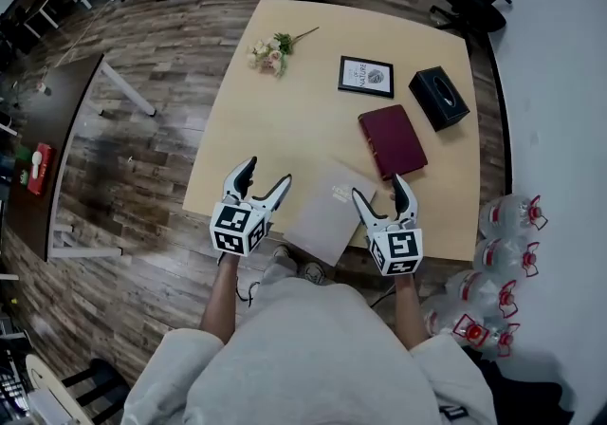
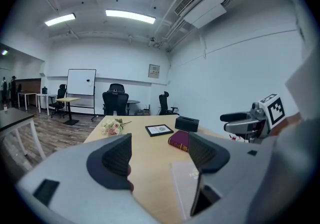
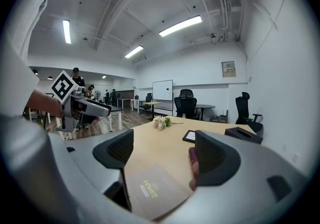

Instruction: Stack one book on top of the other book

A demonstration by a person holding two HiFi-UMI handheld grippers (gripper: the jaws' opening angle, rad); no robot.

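Observation:
A grey book (image 1: pixel 330 212) lies flat at the near edge of the wooden table (image 1: pixel 285 120), also seen as the grey book (image 2: pixel 186 188) and the grey book (image 3: pixel 152 190). A dark red book (image 1: pixel 393 140) lies beyond it to the right, showing as the dark red book (image 2: pixel 179 140) in the left gripper view and partly hidden behind a jaw in the right gripper view. My left gripper (image 1: pixel 265 181) is open just left of the grey book. My right gripper (image 1: pixel 379 193) is open at its right edge. Neither holds anything.
A framed picture (image 1: pixel 366 76), a black tissue box (image 1: pixel 439 98) and a small flower bunch (image 1: pixel 272 53) lie on the far half of the table. Water bottles (image 1: pixel 503 262) stand on the floor at the right. Office chairs and desks are farther back.

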